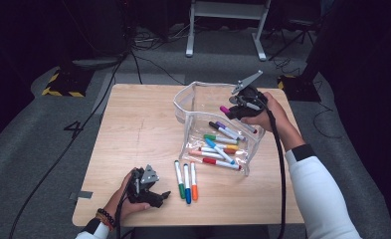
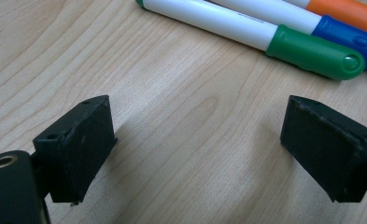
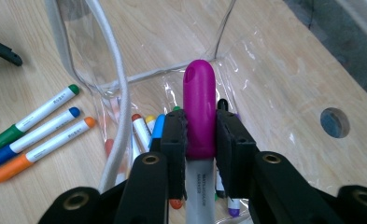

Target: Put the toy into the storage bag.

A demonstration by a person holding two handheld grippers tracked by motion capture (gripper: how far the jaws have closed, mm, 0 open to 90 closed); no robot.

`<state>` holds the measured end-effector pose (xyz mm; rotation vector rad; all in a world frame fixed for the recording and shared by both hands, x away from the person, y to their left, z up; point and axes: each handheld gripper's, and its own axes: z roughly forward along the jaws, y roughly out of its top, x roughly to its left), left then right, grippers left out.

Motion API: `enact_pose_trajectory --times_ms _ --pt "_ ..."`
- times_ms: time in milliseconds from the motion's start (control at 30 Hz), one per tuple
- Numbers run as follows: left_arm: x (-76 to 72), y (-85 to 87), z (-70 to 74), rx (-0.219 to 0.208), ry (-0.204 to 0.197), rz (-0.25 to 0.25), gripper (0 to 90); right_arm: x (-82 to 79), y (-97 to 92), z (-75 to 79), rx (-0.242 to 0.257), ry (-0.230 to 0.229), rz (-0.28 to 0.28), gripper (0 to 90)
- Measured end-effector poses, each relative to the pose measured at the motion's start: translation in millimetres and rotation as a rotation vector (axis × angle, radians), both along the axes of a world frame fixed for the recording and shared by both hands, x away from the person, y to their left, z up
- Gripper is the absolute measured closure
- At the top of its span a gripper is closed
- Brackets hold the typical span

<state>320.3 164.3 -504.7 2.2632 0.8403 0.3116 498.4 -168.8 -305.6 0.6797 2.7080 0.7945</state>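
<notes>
Right gripper (image 3: 199, 140): jaws clamped on purple marker (image 3: 199, 107), cap forward, held over open clear pouch (image 1: 193, 99) | left gripper (image 2: 195, 140): jaws wide, empty; green marker (image 2: 284, 42) lies just ahead, axis crosswise, on table (image 1: 133, 129).

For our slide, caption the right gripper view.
Right gripper shut on a magenta marker above a clear pouch of markers.
</notes>
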Motion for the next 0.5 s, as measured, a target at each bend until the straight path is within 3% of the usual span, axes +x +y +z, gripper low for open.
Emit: enact_pose_trajectory --times_ms 167,233,433,467,500 --pt "0.0 0.0 0.0 0.0 0.0 0.0 10.1 0.9 9.4 -5.9 -0.077 0.037 0.017 74.2" --pt "0.0 0.0 0.0 0.0 -0.001 0.0 10.1 -1.6 14.5 -8.0 -0.118 0.065 0.051 74.1" --pt "0.0 0.0 0.0 0.0 0.0 0.0 10.1 -4.0 15.7 -8.8 -0.117 0.059 0.056 71.9" --pt "0.0 0.0 0.0 0.0 0.0 0.0 10.1 -4.2 13.8 -8.2 -0.111 0.042 0.039 65.7" --pt "0.0 0.0 0.0 0.0 0.0 0.0 10.1 -4.2 13.8 -8.2 -0.111 0.042 0.039 65.7"
